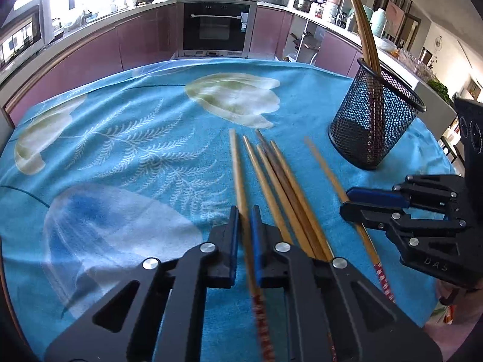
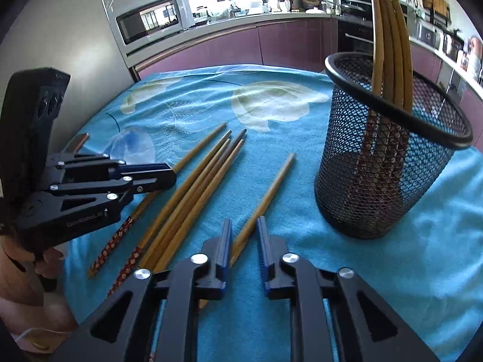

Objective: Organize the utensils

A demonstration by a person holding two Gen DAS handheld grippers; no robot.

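Note:
Several wooden chopsticks [image 1: 280,181] lie side by side on the blue flowered cloth [image 1: 120,120]. My left gripper [image 1: 244,220] is shut on the leftmost chopstick [image 1: 237,163], which runs between its blue pads; in the right wrist view that gripper [image 2: 169,175] sits at the left. My right gripper [image 2: 244,232] is shut on the single chopstick [image 2: 274,187] lying apart to the right, close to the black mesh cup [image 2: 392,163]. The cup [image 1: 374,120] stands upright and holds three chopsticks [image 2: 389,30] leaning on its rim.
The cloth-covered table ends just beyond the cup on the right. Purple kitchen cabinets, an oven [image 1: 215,27] and a microwave [image 2: 151,18] stand behind. A person's hand [image 2: 45,259] holds the left gripper's handle.

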